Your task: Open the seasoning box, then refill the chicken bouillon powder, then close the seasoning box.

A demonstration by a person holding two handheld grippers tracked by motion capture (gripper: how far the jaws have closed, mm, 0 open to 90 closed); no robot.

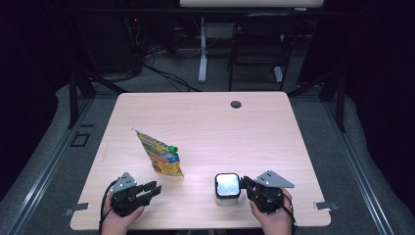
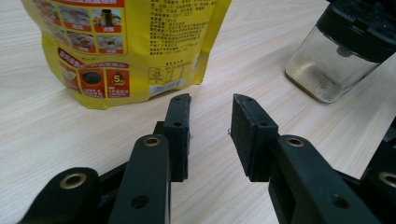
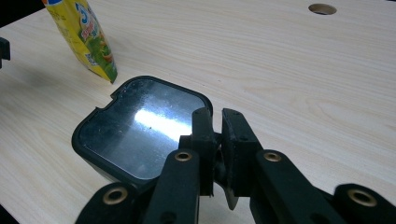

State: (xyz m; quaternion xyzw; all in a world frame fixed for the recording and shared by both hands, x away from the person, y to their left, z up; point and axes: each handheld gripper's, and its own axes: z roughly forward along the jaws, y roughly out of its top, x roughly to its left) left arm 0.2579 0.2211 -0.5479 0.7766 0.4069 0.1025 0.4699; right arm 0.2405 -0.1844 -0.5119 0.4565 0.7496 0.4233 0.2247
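My right gripper (image 3: 214,140) pinches the jar's black lid (image 3: 140,126) rim; a thin hold could slip. My left gripper (image 2: 211,133), spread empty, waits beside the jar.

Light wooden table (image 1: 205,127) with yellow pouch (image 1: 159,154) and black-lidded jar (image 1: 227,188).

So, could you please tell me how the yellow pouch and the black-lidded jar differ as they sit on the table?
The yellow pouch is soft, opaque and printed all over; the jar is rigid clear glass under a plain glossy black lid. The yellow pouch stands taller and thin, with a green cap; the jar is squat and squarish. The yellow pouch stands free ahead of the left tool; the right tool is at the lid's rim. Both stand upright on the table.
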